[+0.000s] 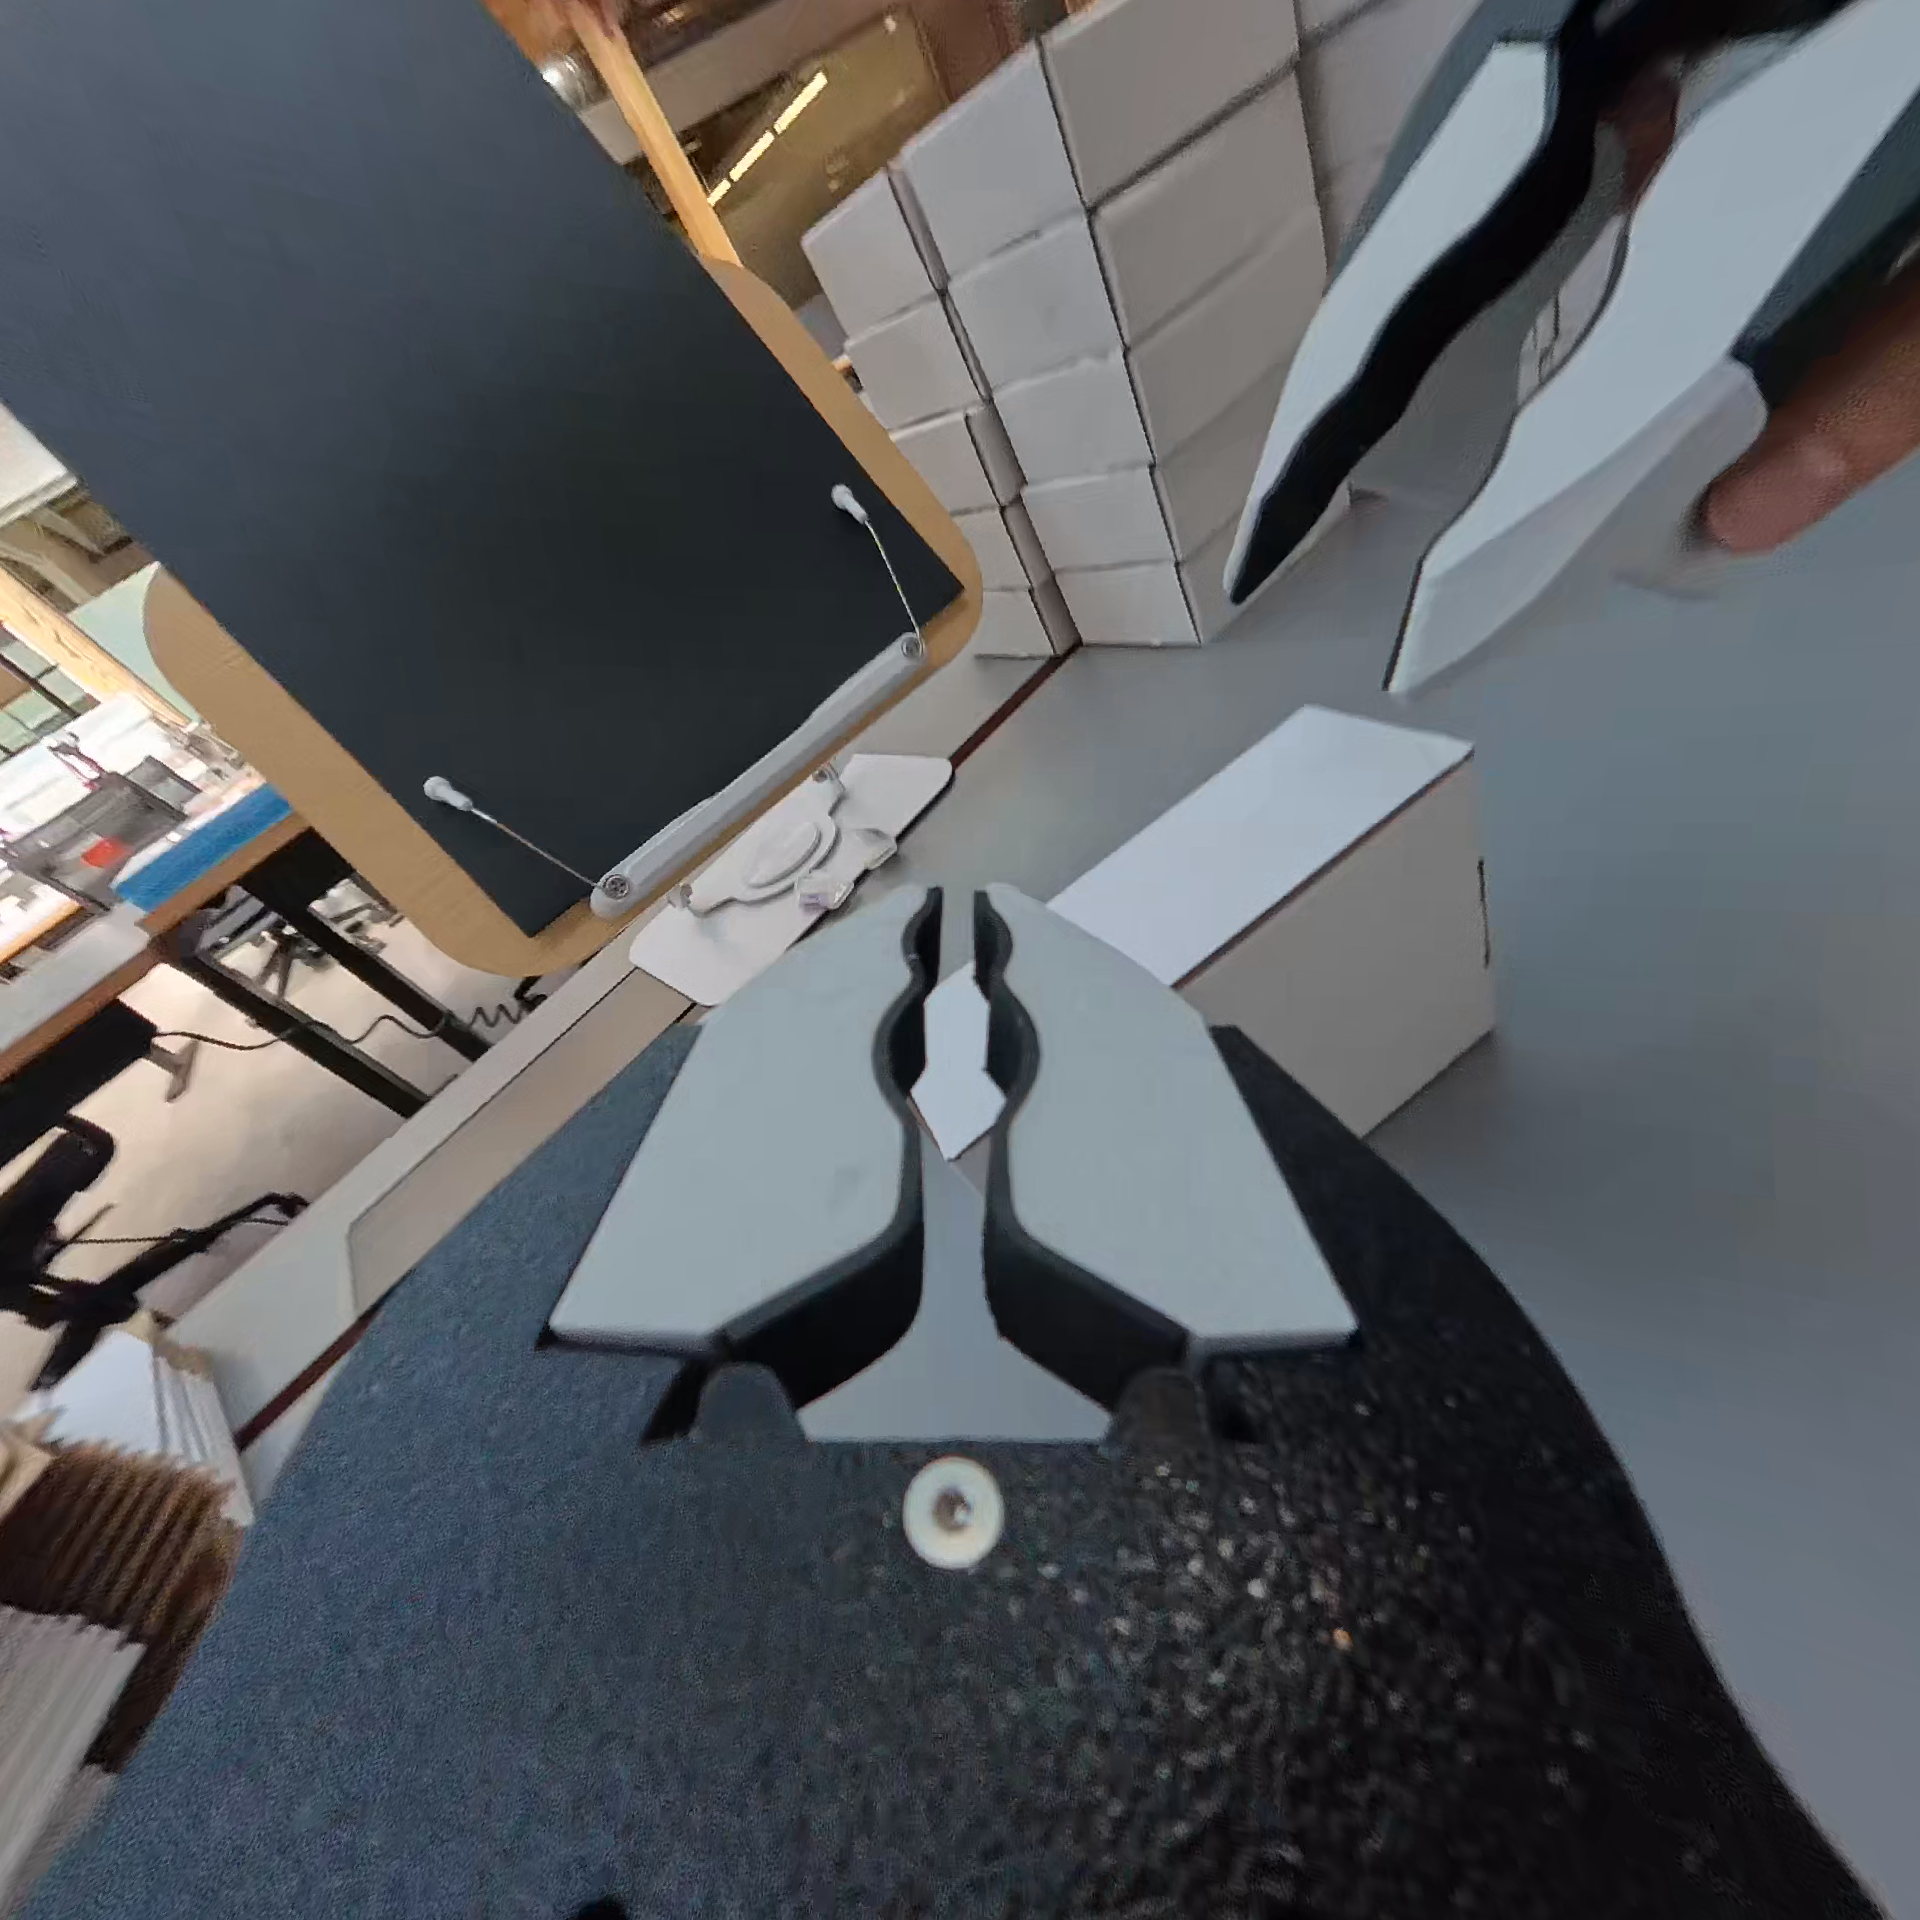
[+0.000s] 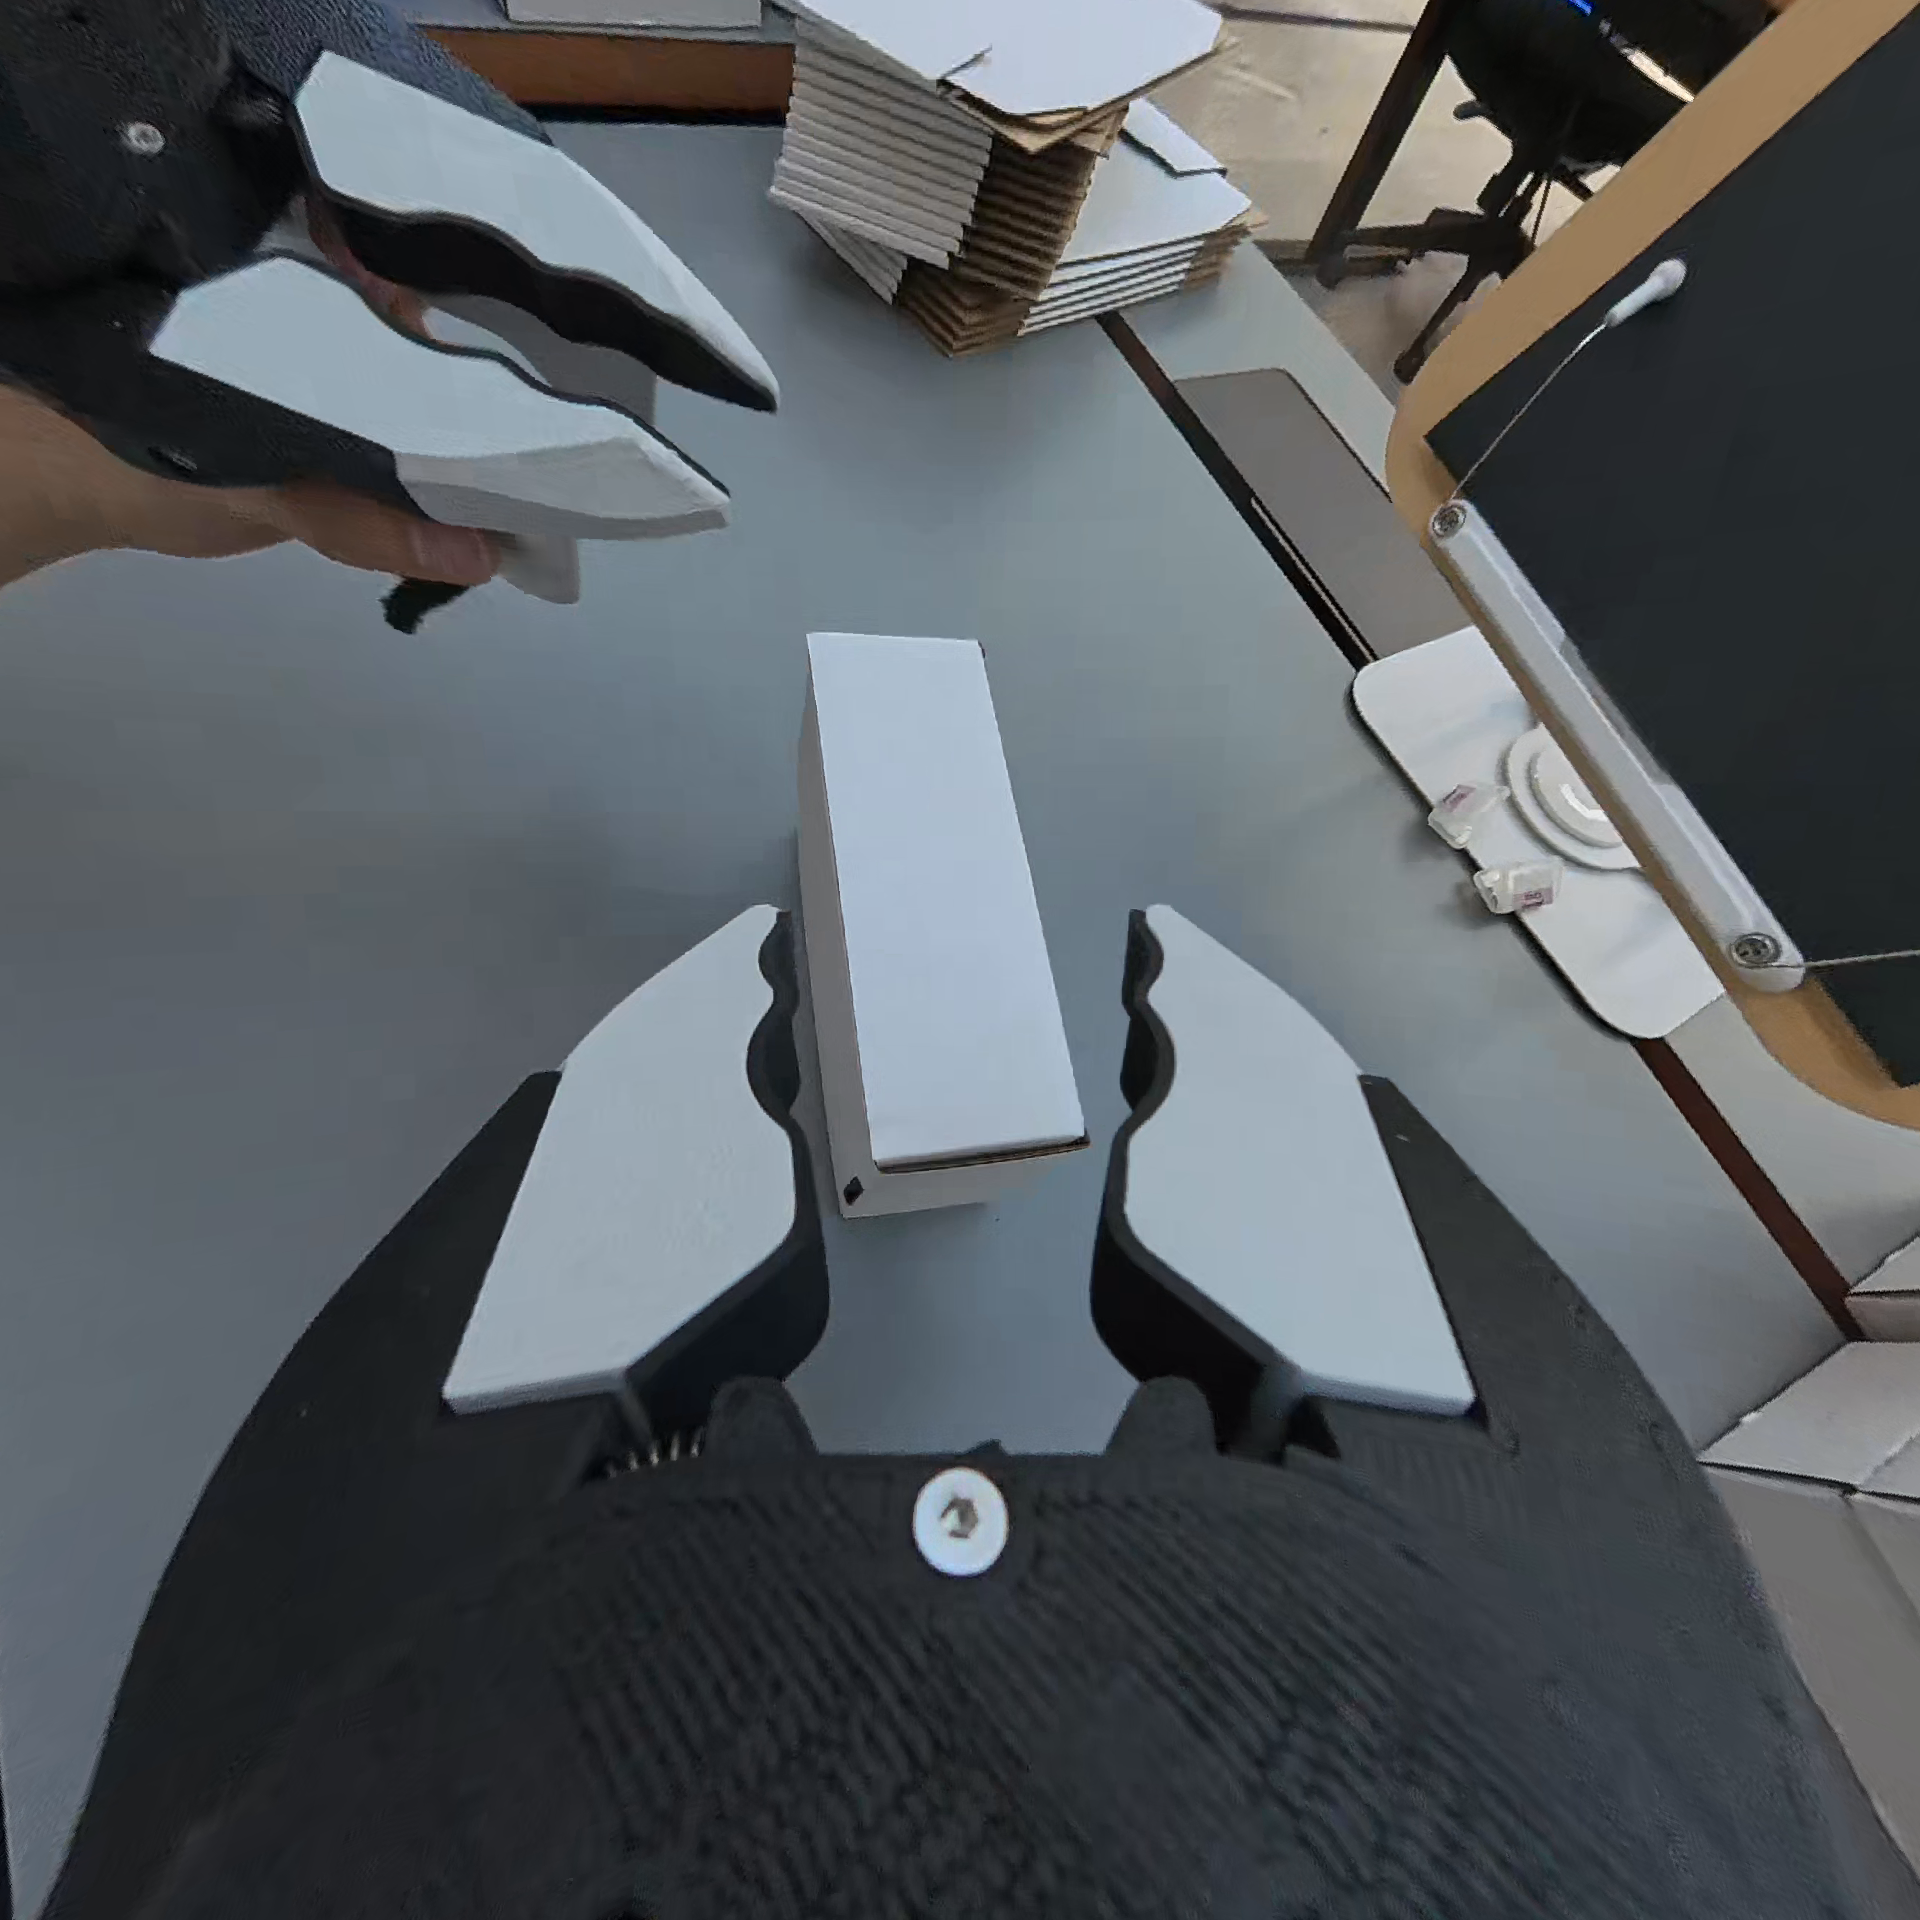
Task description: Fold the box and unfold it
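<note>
now bring the wide-open right gripper (image 2: 961, 1023) squarely around the closed box (image 2: 925, 914); left gripper (image 1: 958, 904) looks nearly closed, empty

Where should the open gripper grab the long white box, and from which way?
Best across its two long side walls, coming down from above. The white box lies flat and closed on the grey table, long and narrow, and the right gripper probably opens wide enough to straddle that narrow width near the closer end.
</note>
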The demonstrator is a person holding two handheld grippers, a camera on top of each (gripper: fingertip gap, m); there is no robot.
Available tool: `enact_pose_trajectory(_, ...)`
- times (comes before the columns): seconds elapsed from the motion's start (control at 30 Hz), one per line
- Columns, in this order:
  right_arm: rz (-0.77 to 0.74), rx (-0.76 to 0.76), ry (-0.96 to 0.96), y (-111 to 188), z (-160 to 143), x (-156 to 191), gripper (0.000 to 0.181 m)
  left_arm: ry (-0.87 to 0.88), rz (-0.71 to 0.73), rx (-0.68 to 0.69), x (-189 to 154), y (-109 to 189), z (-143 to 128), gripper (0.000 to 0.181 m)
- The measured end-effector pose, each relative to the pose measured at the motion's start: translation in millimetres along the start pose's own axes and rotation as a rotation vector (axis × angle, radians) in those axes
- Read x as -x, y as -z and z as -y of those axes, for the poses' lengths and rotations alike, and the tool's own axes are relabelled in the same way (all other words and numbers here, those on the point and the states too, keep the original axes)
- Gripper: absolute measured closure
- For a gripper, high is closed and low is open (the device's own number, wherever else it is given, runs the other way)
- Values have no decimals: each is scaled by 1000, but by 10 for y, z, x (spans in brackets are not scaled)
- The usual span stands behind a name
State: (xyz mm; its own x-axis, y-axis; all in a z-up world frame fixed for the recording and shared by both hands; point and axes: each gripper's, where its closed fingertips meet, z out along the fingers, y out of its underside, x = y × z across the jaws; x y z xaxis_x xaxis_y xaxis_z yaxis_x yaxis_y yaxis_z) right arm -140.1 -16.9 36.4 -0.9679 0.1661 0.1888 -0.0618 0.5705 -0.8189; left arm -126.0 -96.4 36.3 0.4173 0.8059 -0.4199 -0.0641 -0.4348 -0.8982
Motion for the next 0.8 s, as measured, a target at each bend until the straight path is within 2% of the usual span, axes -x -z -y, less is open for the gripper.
enact_pose_trajectory(0.07,-4,105,69,-78,1,-26,106,196,24,-86,115,191,89,159)
enact_pose_trajectory(0.17,50,316,148,-255,-128,30,97,316,56,-125,178,413,39,138)
enact_pose_trajectory(0.23,114,413,163,-381,-180,83,97,341,75,-87,160,498,-88,126)
enact_pose_trajectory(0.37,194,529,137,-632,-205,93,97,346,16,34,-47,562,-394,106)
enact_pose_trajectory(0.5,297,659,128,-793,-322,166,98,385,9,62,-80,571,-524,105)
enact_pose_trajectory(0.6,313,712,158,-863,-376,171,115,417,-20,78,-105,553,-557,106)
enact_pose_trajectory(0.8,306,686,252,-801,-395,256,118,415,-22,107,-95,565,-658,110)
